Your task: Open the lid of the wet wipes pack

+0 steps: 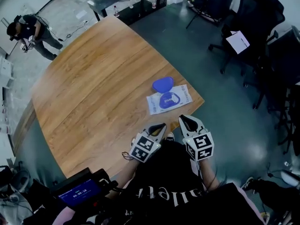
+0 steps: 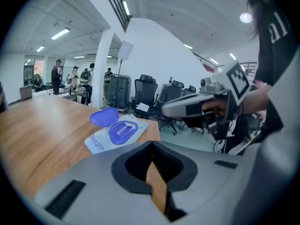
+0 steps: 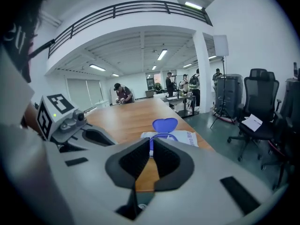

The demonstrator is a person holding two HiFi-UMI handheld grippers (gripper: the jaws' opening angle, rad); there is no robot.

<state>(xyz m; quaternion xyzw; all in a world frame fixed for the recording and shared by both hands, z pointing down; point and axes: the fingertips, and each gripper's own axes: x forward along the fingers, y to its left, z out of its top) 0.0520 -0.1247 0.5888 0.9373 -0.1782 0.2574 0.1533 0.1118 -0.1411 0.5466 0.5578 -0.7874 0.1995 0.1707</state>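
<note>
On the wooden desk [image 1: 93, 78], near its edge, wet wipes pack [image 1: 183, 97] lying crosswise, blue lid [image 1: 162, 84] flipped back, ahead of right hand-held gripper [image 1: 184, 118], left hand-held gripper [image 1: 161, 124] alongside, both pinched together, empty.

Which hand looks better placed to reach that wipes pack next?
Right, probably. The right gripper points straight at the wet wipes pack, whose lid is already open; the left gripper aims beside it.
</note>
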